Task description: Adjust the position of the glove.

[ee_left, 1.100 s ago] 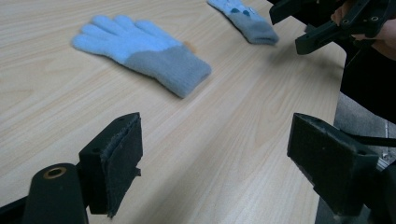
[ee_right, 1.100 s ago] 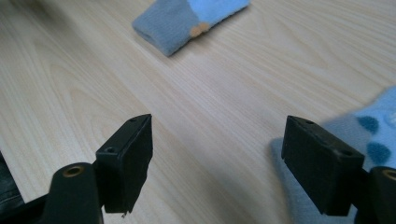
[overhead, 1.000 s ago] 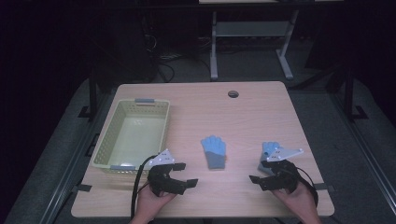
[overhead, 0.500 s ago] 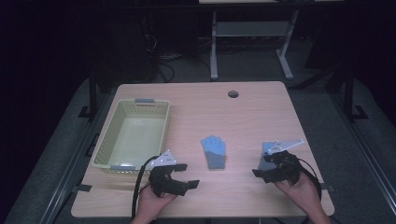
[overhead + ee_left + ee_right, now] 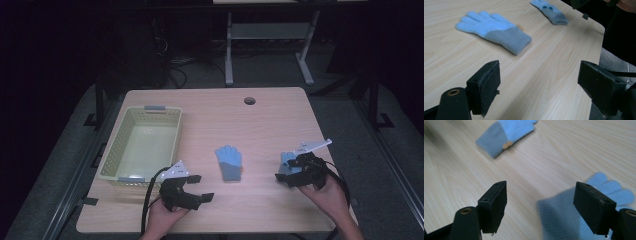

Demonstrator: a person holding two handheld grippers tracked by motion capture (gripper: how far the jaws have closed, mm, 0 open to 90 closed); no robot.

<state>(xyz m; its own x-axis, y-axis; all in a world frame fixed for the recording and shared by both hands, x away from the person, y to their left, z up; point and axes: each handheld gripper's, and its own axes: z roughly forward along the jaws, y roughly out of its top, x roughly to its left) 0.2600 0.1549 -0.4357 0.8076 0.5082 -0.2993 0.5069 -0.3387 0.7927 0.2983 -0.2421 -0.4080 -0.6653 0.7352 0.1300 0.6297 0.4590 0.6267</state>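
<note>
A: Since a second ago, right tongs (image 5: 292, 172) have slid up over the right glove (image 5: 564, 217); left tongs (image 5: 197, 187) have barely shifted. Both spread, holding nothing.

B: Progress?

A: None banked, I judge. Basket (image 5: 116, 150) empty; mid glove (image 5: 229, 162) flat on the table (image 5: 260, 120) centre, the other at its right edge.

B: Materials?

A: Fuzzy blue knit, grey ribbed cuffs. Pale latticed plastic basket. Wood-grain laminate.
</note>
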